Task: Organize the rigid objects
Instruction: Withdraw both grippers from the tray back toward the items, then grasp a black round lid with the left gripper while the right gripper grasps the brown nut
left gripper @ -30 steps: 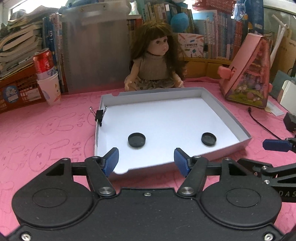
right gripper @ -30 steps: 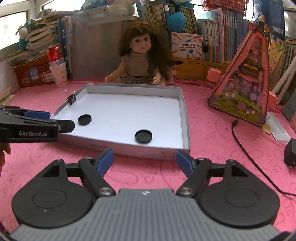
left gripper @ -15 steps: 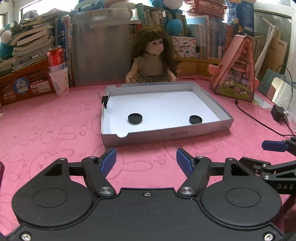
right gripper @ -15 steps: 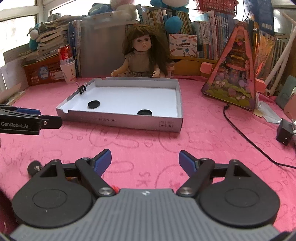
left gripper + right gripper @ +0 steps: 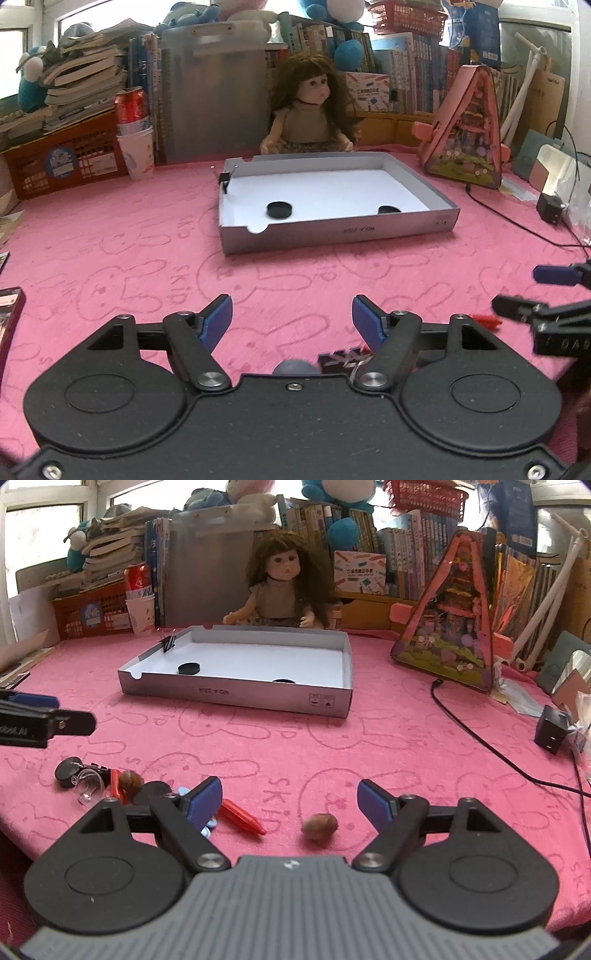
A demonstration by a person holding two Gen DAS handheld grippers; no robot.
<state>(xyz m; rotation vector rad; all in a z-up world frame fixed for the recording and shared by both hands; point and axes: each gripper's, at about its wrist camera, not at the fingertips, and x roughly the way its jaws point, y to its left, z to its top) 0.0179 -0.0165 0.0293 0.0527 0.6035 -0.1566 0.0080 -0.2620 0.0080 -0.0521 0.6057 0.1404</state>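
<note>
A shallow grey box lid [image 5: 340, 230] [image 5: 236, 696] lies on the pink cloth with two black discs inside, one on the left [image 5: 279, 209] [image 5: 189, 668] and one on the right [image 5: 389, 209] [image 5: 283, 681], and a binder clip [image 5: 224, 177] [image 5: 168, 642] on its left wall. My left gripper [image 5: 291, 319] is open and empty, well in front of the lid. My right gripper [image 5: 290, 799] is open and empty above a brown nut [image 5: 319, 826]. A red stick [image 5: 240, 816], another nut [image 5: 130, 780], a black disc [image 5: 153, 790], blue bits and a clear hook [image 5: 88, 788] lie near its left finger.
A doll [image 5: 310, 110] sits behind the lid. A pink triangular toy house [image 5: 467, 129], a black cable [image 5: 480, 738] and a charger [image 5: 552, 729] are at the right. A paper cup with a red can [image 5: 135, 136], an orange crate and books stand at the back left.
Both grippers have pulled back from the lid toward the near table edge. The small loose objects have come into the right wrist view. Both grippers stay open.
</note>
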